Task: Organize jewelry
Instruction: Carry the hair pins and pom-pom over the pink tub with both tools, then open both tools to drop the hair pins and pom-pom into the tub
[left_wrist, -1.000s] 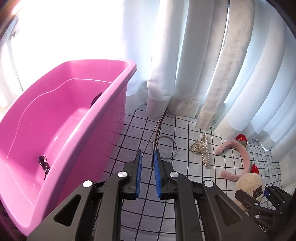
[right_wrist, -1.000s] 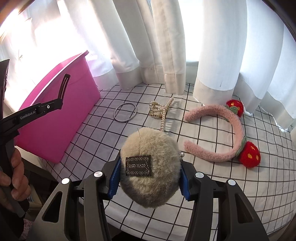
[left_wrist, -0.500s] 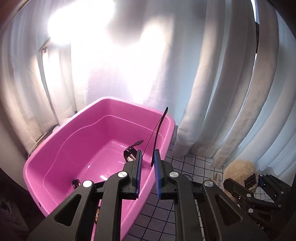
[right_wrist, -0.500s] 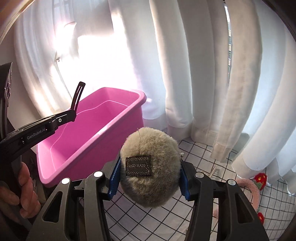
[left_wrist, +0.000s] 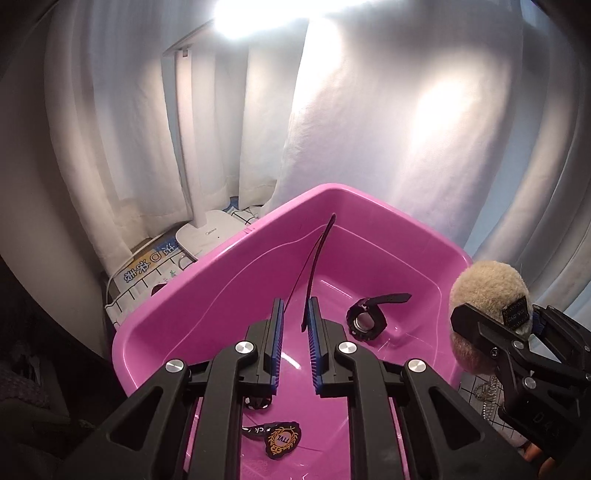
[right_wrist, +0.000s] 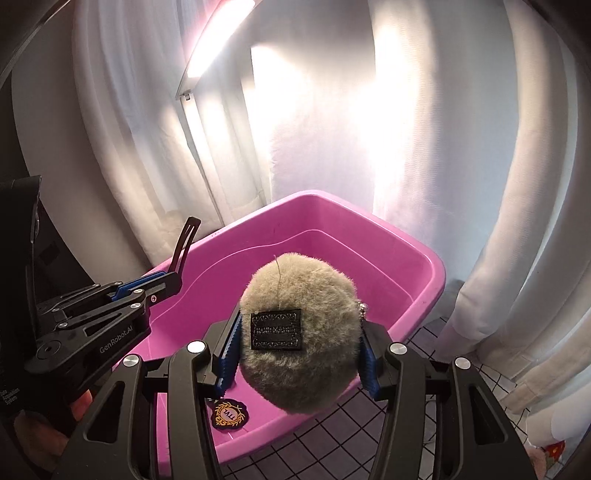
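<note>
A pink plastic tub (left_wrist: 369, 195) (right_wrist: 373, 216) fills the middle of both views. My left gripper (left_wrist: 295, 306) (right_wrist: 173, 280) hovers over the tub's inside, shut on a thin black hair clip (left_wrist: 319, 254) (right_wrist: 184, 240) that sticks up from its pads. My right gripper (right_wrist: 299, 332) (left_wrist: 498, 314) is shut on a fluffy beige pom-pom (right_wrist: 295, 288) (left_wrist: 484, 284) with a black label, held above the tub's near right edge. On the tub floor lie a black strap piece with a round metal part (left_wrist: 365, 321) and a black-and-gold badge (left_wrist: 282, 439) (right_wrist: 229, 413).
White curtains (right_wrist: 517, 184) hang close behind and to the right of the tub. A white lamp base (left_wrist: 207, 236) stands behind the tub's left corner. The black-checked white cloth (right_wrist: 424, 332) stretches right of the tub, with a pearl piece (left_wrist: 487, 395) on it.
Both grippers swung left and upward, from above the checked cloth to above the pink tub. Each kept its grip, the left on the clip, the right on the pom-pom.
</note>
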